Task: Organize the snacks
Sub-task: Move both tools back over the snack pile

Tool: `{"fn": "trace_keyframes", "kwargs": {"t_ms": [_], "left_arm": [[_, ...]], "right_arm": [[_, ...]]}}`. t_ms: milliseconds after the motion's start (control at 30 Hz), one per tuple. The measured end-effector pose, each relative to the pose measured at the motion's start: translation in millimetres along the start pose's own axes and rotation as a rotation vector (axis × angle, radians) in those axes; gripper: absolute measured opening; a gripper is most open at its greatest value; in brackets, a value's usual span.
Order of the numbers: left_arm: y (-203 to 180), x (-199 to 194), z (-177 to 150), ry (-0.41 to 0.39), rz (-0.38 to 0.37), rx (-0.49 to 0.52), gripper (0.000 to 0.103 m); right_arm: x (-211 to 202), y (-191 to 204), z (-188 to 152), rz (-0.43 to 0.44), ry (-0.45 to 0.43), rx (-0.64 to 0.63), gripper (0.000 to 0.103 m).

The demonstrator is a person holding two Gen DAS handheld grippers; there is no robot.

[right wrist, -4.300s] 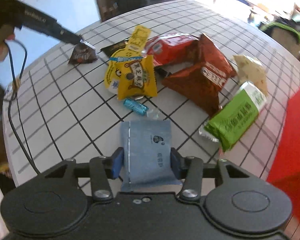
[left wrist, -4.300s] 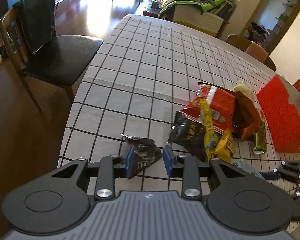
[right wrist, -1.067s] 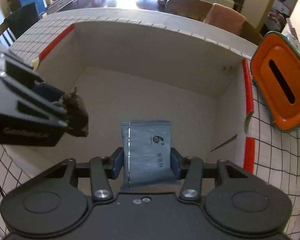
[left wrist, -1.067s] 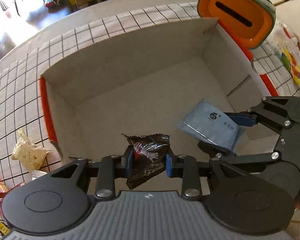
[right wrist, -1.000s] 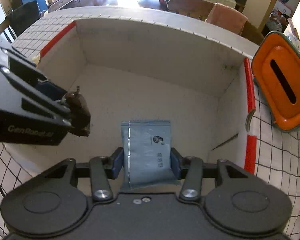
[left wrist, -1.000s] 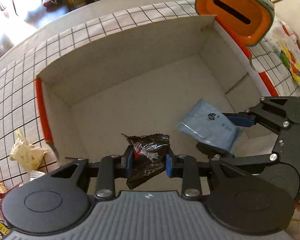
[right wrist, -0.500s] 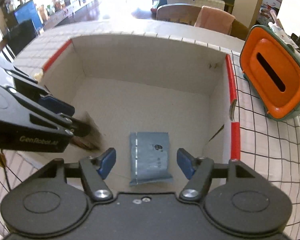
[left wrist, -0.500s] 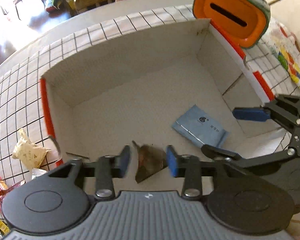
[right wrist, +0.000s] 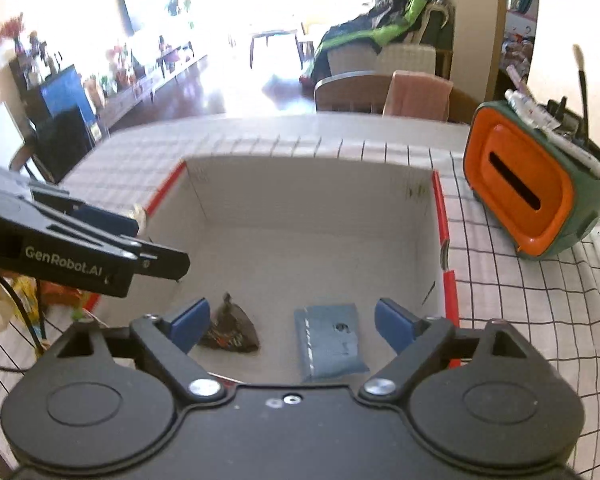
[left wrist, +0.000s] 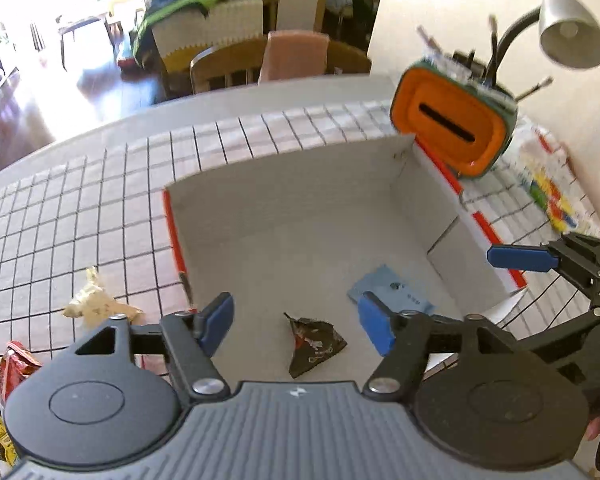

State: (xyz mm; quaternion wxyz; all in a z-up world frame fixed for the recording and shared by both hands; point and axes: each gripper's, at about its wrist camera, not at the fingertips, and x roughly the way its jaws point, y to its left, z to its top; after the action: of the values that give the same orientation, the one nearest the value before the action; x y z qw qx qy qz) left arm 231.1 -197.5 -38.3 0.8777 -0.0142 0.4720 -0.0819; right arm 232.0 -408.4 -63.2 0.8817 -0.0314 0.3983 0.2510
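Sunlit wooden floor (left wrist: 16,120), a wooden chair (left wrist: 228,64) behind the checked table (left wrist: 80,200).

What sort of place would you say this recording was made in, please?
Most likely a home's dining area, open to a living room: a table with a checked tablecloth, wooden dining chairs behind it, and a desk lamp near the wall.

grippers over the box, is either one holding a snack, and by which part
Nothing is held. Left gripper and right gripper have just opened; the dark packet and blue packet lie on the box floor.
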Motion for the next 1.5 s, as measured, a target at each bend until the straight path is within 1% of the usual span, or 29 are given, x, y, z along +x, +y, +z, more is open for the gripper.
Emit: {"fn": "trace_keyframes", "kwargs": {"t_ms": [67, 300, 400, 433, 567, 800, 967, 1233, 1300, 1367, 1433, 1500], "left_arm": [[4.1, -9.8, -2.5, -0.037, 0.007, -0.014, 0.075], [17.6, -40.2, -17.2, -0.122, 0.035, -0.046, 0.077], [22.8, -56.7, -26.3, -0.172, 0.06, -0.033, 0.079], [25.4, -61.9, -28.6, -0.185, 0.064, -0.035, 0.081], [39.5, -80.6, -38.3, -0.215, 0.039, -0.053, 0.084], [72.3, -105.7, -65.1, -0.267, 0.041, -0.064, 0.093], [109.7, -112.4, -84.5, -0.251, 0.034, -0.102, 0.094], [179.7, -113.9, -116.0, -0.204, 0.093, -0.13, 0.094], [195.1, -112.2, -124.5, -0.188, 0.104, -0.124, 0.094], [210.8, -109.1, -133.0, -0.161, 0.093, -0.127, 0.094], [226.6, -106.4, -142.9, -0.146, 0.082, -0.137, 0.094], [236.5, -103.1, -150.6, -0.138, 0.103, -0.13, 0.094]], "right_arm": [[-7.2, 2.6, -0.5, 0.013, -0.037, 0.019, 0.1], [-24.8, 18.5, 0.1, 0.06, -0.109, 0.025, 0.103], [-29.4, 27.9, 1.0, 0.072, -0.138, 0.031, 0.103], [-30.6, 31.9, 1.3, 0.074, -0.144, 0.03, 0.103], [-31.4, 48.3, 4.6, 0.088, -0.159, 0.023, 0.103], [-24.7, 81.2, 9.6, 0.115, -0.154, 0.008, 0.103], [-8.8, 111.2, 10.4, 0.125, -0.131, -0.01, 0.103], [20.2, 160.1, 7.9, 0.149, -0.071, -0.018, 0.103], [28.2, 175.1, 5.2, 0.126, -0.06, -0.047, 0.103], [39.4, 190.5, 0.9, 0.087, -0.044, -0.073, 0.103], [49.5, 200.0, -4.0, 0.078, -0.023, -0.085, 0.103], [63.2, 210.3, -8.4, 0.064, 0.007, -0.094, 0.103]]}}
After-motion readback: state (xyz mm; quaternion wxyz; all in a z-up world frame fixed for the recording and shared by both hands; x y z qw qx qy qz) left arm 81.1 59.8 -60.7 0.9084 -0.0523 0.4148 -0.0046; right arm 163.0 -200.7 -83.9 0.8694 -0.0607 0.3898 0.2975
